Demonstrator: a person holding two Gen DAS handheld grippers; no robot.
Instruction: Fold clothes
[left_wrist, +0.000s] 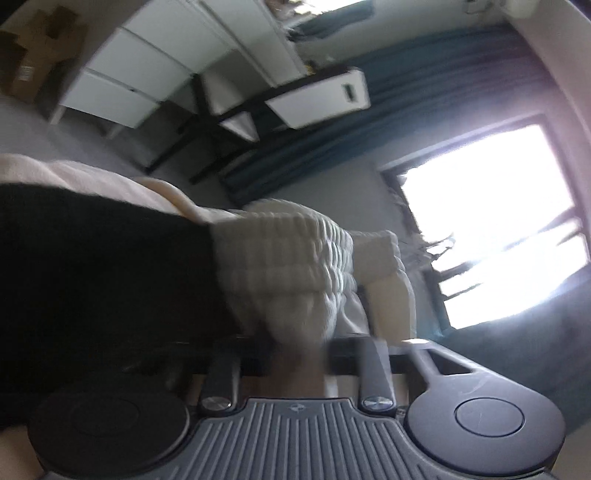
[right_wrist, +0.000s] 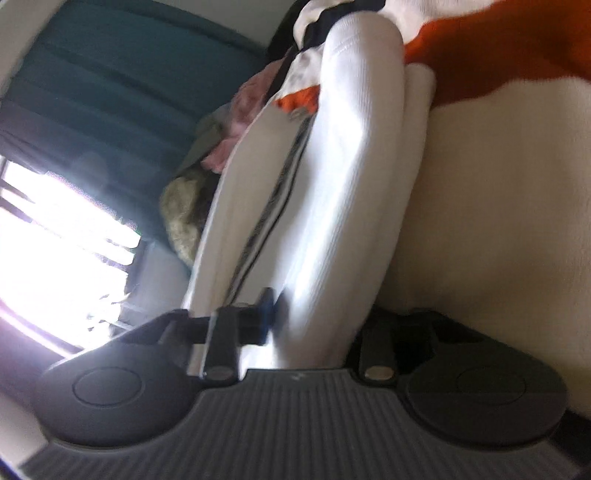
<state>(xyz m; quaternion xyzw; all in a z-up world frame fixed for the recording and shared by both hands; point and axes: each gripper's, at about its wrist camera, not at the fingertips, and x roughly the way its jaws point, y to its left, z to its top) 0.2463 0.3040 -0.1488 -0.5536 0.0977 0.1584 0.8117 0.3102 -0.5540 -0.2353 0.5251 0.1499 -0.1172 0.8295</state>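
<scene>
Left gripper is clamped on the cream ribbed knit, which bunches up right at its fingers beside a black cloth. Right gripper is pinching one white garment, with an orange patch farther off. One bright window sits beyond.

Left gripper: matt dark plastic, ribbed base, shiny metal screws. Sweater: cream cloth, thick knit, bumpy ribs. Black cloth: soft, dull. Curtain: blue cloth, folds. Drawers: smooth white. Cardboard box: brown, dull. Right gripper: matt dark plastic. White garment: smooth fine-ribbed cloth, slight sheen. Orange cloth: fuzzy.
</scene>
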